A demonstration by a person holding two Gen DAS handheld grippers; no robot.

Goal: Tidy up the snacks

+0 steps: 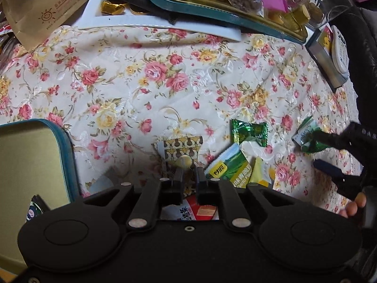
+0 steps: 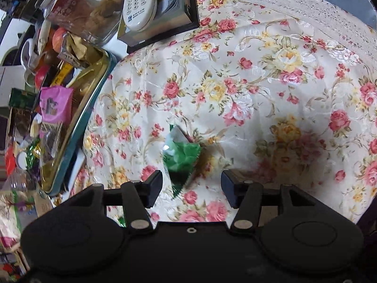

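While the left gripper point(image 1: 189, 170) stays out with fingers closed on a coin-like snack, the right gripper point(image 2: 191, 186), fingers parted and empty, hovers nearer the green candy wrapper point(image 2: 181, 158), lying lengthwise just ahead between them.

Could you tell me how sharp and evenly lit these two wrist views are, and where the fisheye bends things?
Left wrist view: floral tablecloth sharp and evenly lit, white board edges bowed. Right wrist view: green candy wrapper smeared by blur, shadow darkens the cloth beside it, remote control curved near the frame's top.

green-white wrapper point(image 1: 304, 136), partly legible "Sugar"
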